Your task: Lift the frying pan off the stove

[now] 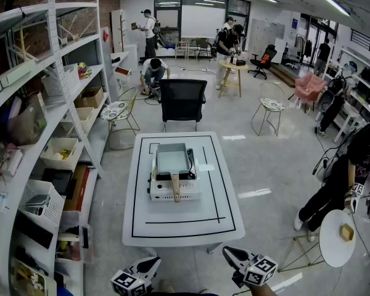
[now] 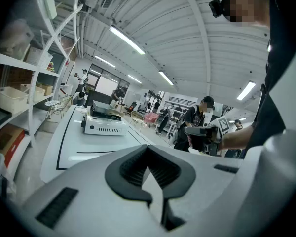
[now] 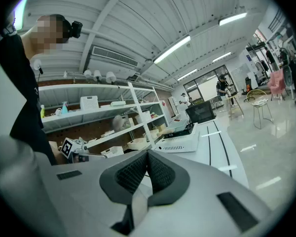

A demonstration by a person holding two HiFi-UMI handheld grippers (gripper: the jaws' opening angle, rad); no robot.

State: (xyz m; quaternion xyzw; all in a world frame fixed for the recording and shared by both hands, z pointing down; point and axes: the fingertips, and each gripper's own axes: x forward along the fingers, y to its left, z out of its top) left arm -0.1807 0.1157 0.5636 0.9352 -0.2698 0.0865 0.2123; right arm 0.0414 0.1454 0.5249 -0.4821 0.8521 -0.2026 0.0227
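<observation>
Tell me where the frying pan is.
In the head view, the frying pan sits on the portable stove at the white table's middle.

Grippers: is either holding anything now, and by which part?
Nothing is held. Left gripper and right gripper are shut and empty; the pan sits on the stove, untouched.

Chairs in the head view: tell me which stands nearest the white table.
The black office chair, just beyond the table's far edge; both white wire chairs stand farther off.

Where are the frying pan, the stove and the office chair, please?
frying pan [image 1: 171, 160]: head view, its inner floor.
stove [image 1: 162, 194]: head view, its white front panel.
office chair [image 1: 182, 99]: head view, its backrest.
</observation>
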